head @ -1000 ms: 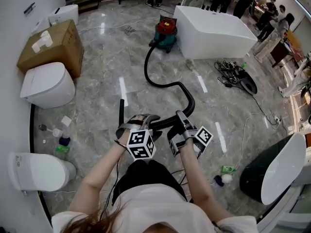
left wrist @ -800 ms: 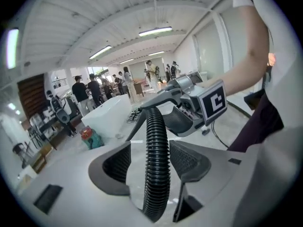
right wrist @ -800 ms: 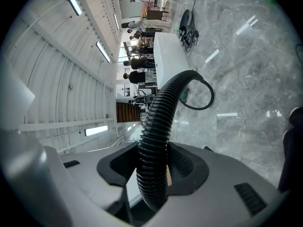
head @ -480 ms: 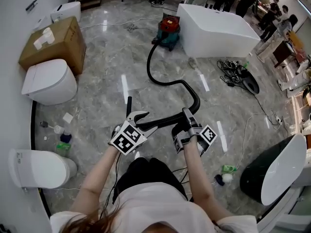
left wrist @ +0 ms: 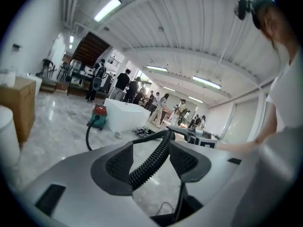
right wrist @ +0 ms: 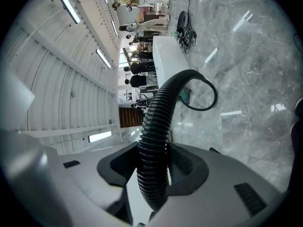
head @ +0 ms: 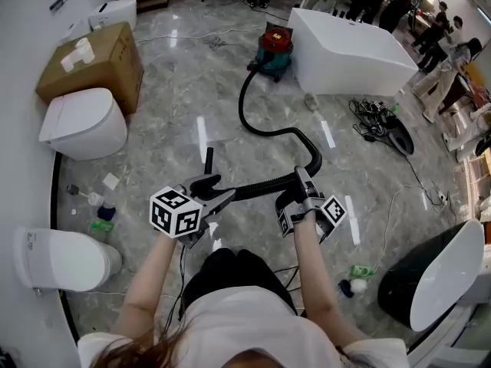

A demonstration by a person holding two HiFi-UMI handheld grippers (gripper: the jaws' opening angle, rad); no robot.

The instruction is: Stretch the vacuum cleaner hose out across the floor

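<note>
A black ribbed vacuum hose (head: pixel 253 117) runs from the red and teal vacuum cleaner (head: pixel 274 49) over the marble floor, bends and rises to my hands. My right gripper (head: pixel 301 192) is shut on the hose near the bend; its own view shows the hose (right wrist: pixel 156 145) pinched between both pads. My left gripper (head: pixel 211 191) is shut on the hose further along, towards its free end, and the hose (left wrist: pixel 150 162) lies between its pads. A black rigid tube end (head: pixel 208 159) sticks out beyond the left gripper.
A white bathtub (head: pixel 349 48) stands behind the vacuum. A toilet (head: pixel 80 125) and a cardboard box (head: pixel 92 60) are at the left, another toilet (head: pixel 61 261) lower left. Cables (head: pixel 376 117) lie at the right. Small bottles (head: pixel 103 213) sit on the floor. People stand at the back.
My left gripper has moved left, away from the right one, with the hose in it. The stretch of hose between the two grippers has grown longer and straighter.
</note>
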